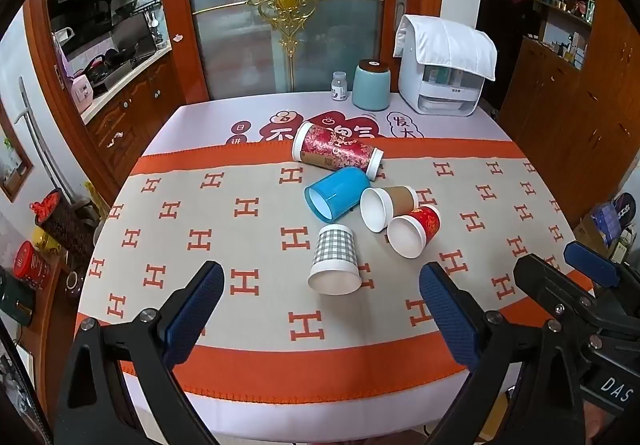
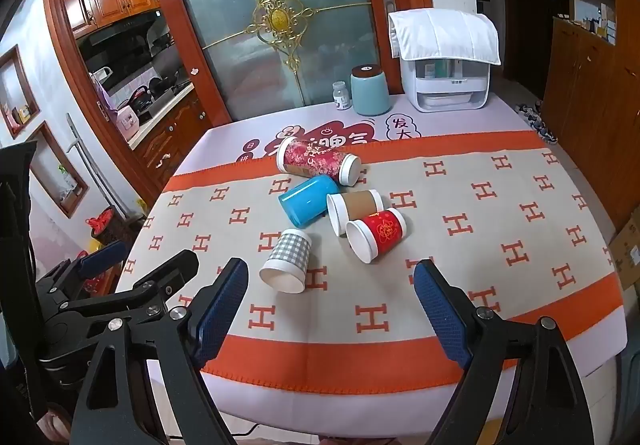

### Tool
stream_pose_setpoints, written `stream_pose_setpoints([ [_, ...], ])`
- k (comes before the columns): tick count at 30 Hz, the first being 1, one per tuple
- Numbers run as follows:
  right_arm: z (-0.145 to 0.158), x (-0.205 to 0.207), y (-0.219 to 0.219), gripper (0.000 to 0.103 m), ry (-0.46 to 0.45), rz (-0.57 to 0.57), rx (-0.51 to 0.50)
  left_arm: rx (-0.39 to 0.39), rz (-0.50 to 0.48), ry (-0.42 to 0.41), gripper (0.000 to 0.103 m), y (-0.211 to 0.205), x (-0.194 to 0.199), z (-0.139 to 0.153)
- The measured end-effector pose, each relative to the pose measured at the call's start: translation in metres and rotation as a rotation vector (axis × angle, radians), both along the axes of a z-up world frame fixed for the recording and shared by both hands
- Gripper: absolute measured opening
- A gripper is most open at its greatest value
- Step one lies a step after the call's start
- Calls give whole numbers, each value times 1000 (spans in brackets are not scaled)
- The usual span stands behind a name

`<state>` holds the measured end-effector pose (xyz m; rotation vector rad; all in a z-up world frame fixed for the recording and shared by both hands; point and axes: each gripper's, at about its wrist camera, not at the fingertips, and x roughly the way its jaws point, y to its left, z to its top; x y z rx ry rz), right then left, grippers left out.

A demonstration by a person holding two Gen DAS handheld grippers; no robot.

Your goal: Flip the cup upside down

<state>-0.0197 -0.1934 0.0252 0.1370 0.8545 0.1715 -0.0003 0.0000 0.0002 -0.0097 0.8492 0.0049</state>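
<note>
Kitchen-side worktop (image 1: 248,245): five cups (image 1: 335,259) on their sides mid-frame, none flipped. Left gripper (image 1: 322,309) and right gripper (image 2: 331,305) low, jaws open, empty.

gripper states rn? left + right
Left gripper: open, holding nothing.
Right gripper: open, holding nothing.

Five cups (image 1: 335,260) lying clustered mid-surface (image 1: 224,213), jar (image 1: 371,85), bottle (image 1: 339,85) and appliance (image 1: 442,81) at twelve o'clock behind.
</note>
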Motion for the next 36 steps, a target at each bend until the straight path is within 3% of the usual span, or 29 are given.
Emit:
stream_pose_setpoints([
  [36,-3,4,-4,87,23,0,7,-22,-15,47,97,-3,2,-8],
])
